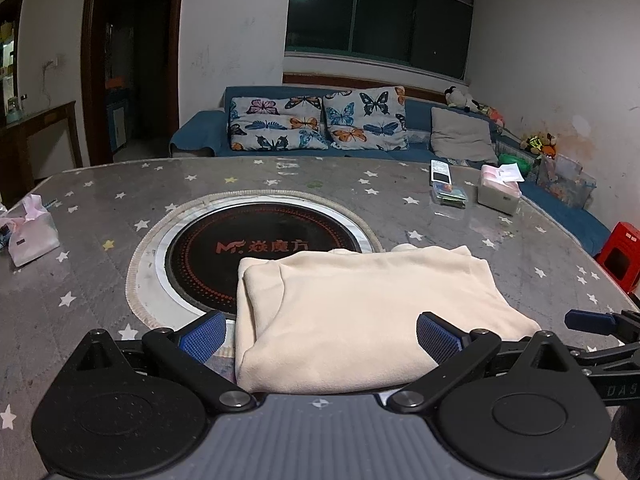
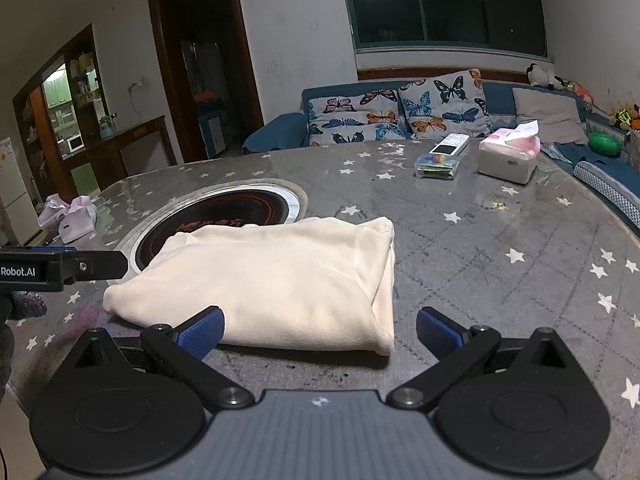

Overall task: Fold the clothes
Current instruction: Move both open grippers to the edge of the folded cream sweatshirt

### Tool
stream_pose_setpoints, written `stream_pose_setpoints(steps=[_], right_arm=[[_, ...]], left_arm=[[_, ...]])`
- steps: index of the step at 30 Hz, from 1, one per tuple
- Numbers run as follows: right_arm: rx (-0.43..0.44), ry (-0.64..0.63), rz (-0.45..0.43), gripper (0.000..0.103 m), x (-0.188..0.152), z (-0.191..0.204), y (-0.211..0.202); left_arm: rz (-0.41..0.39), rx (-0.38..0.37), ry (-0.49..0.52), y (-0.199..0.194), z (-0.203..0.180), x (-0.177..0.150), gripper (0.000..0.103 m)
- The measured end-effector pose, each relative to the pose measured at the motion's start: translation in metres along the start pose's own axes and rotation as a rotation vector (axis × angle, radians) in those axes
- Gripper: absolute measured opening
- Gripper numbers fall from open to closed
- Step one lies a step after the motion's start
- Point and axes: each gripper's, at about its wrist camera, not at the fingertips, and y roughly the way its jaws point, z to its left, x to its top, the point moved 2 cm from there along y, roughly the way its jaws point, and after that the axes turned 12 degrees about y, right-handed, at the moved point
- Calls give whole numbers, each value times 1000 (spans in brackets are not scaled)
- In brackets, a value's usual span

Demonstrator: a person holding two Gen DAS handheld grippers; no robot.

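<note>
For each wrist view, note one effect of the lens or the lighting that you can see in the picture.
Left wrist view: the fisheye bows the table edge, and the dark window mirrors the ceiling lamp. Right wrist view: the door frame leans, the corners go black, and the folded cream garment is evenly lit.

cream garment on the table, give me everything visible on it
The cream garment is a plain, soft, fleece-like top, already folded into a thick, roughly rectangular bundle with several layers showing at its right edge. It lies flat on the star-patterned table, its far left part overlapping the round black cooktop set into the table. Neither gripper holds it: the left gripper and right gripper sit open at its near edge, and whether their blue pads touch the cloth is unclear.
</note>
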Motion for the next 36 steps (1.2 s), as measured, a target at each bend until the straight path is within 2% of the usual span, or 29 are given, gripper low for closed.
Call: stream_pose_setpoints(steps=[22, 36], right_arm=[[-21, -16, 28, 103, 8, -1, 17], [8, -50, 36, 103, 16, 11, 27]], left_arm=[[82, 10, -2, 35, 1, 7, 103], [103, 27, -11, 48, 8, 10, 103]])
